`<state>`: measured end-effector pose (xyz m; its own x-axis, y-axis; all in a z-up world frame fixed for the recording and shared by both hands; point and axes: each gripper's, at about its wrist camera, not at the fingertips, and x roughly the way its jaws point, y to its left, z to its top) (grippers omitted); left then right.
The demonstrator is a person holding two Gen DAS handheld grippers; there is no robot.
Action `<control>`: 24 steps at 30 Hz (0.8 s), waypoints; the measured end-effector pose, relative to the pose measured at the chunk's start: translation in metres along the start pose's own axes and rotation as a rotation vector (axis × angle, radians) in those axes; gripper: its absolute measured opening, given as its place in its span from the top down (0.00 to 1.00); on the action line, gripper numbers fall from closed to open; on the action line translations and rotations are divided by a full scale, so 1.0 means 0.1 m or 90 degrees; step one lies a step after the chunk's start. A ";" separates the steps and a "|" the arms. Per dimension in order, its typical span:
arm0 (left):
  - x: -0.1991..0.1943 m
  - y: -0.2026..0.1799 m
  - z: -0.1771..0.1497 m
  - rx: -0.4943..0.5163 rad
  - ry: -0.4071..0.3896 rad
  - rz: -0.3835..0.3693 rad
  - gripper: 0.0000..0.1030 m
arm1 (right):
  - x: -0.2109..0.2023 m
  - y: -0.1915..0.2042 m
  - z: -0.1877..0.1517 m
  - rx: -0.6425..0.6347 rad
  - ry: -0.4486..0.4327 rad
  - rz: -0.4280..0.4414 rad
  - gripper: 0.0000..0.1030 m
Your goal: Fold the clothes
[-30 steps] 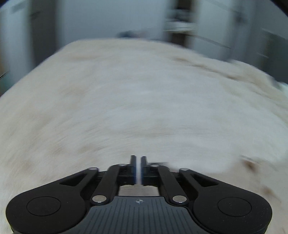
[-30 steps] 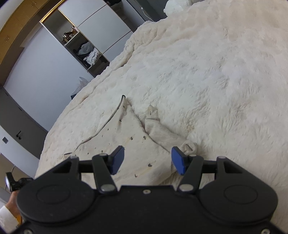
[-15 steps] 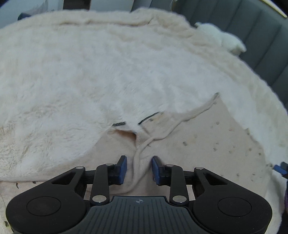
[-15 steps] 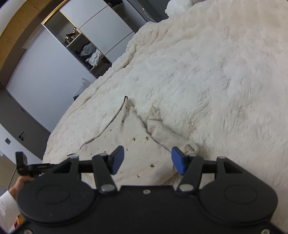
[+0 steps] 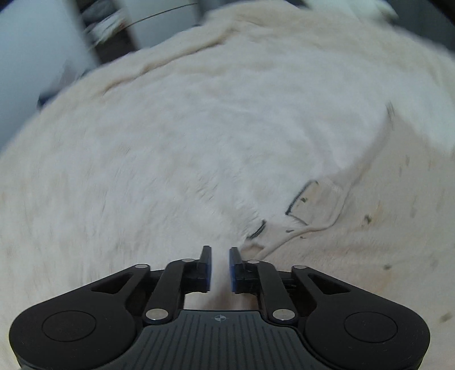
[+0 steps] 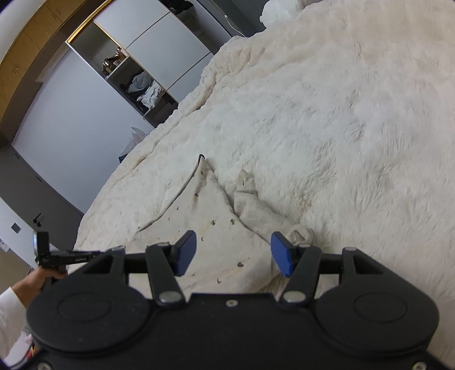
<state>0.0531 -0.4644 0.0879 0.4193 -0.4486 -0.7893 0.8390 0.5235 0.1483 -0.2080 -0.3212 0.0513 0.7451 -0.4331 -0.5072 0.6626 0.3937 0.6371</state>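
A cream garment (image 5: 369, 227) with small dark specks and dark trim lies flat on the fluffy white blanket (image 5: 199, 142). My left gripper (image 5: 220, 256) hovers over bare blanket just left of the garment's neckline. Its jaws are a little apart and opening, with nothing between them. In the right wrist view the same garment (image 6: 210, 222) lies spread under my right gripper (image 6: 233, 250), which stands open above it and holds nothing. A crumpled sleeve (image 6: 256, 207) lies beside the right finger (image 6: 280, 253).
The blanket (image 6: 341, 113) covers a large bed. Open wardrobe shelves (image 6: 142, 88) with clothes stand beyond its far edge. A person's hand (image 6: 34, 281) in a white sleeve holds the other gripper at the bed's left side. A white plush item (image 6: 278, 11) sits at the far end.
The left gripper has swung left off the garment; the fabric fold that ran between its jaws half a second ago is out of them. The right gripper has not moved.
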 end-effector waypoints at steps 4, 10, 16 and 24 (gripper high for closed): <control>-0.26 0.17 -0.23 0.063 -0.015 -0.041 0.65 | 0.00 0.03 -0.02 -0.008 0.004 0.000 0.45; 0.03 -0.08 -0.50 0.323 0.043 -0.003 0.65 | 0.02 0.07 -0.03 -0.018 0.004 -0.015 0.45; 0.23 0.18 -0.55 0.312 0.074 -0.040 0.98 | 0.06 0.07 -0.03 -0.021 0.007 -0.031 0.45; 0.03 1.03 -0.47 0.109 0.127 0.000 1.00 | 0.09 0.07 -0.04 -0.026 0.014 -0.033 0.45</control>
<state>0.1243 -0.3782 0.0724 0.3568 -0.2882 -0.8886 0.8927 0.3853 0.2335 -0.1967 -0.3193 0.0485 0.7108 -0.4366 -0.5515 0.7026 0.4039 0.5859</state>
